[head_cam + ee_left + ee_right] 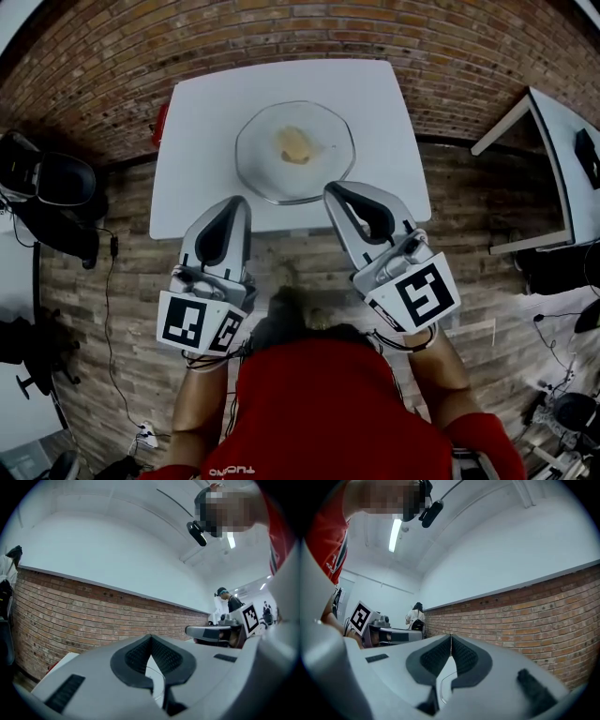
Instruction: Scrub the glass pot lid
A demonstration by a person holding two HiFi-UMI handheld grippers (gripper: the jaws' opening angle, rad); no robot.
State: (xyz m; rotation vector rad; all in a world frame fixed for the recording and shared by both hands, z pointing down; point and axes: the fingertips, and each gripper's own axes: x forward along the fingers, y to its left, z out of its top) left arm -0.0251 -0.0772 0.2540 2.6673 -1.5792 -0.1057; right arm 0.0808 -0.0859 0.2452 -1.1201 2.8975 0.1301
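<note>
A round glass pot lid (295, 152) lies flat on a small white table (197, 122), with a yellowish lump (295, 146) at its middle. My left gripper (236, 203) hovers over the table's near edge, left of the lid, shut with nothing between its jaws. To the right, my right gripper (332, 191) is shut and empty too, its tip just at the lid's near rim. In the left gripper view the closed jaws (150, 636) point level toward a brick wall; a sliver of the lid's rim (157, 673) shows below them. The right gripper view shows the same, tips (451, 635) pressed together.
A red object (160, 124) peeks out at the table's left edge. Dark bags and a chair (47, 192) sit on the floor to the left. Another white table (562, 159) stands at the right. A person (415, 616) stands far off by the brick wall.
</note>
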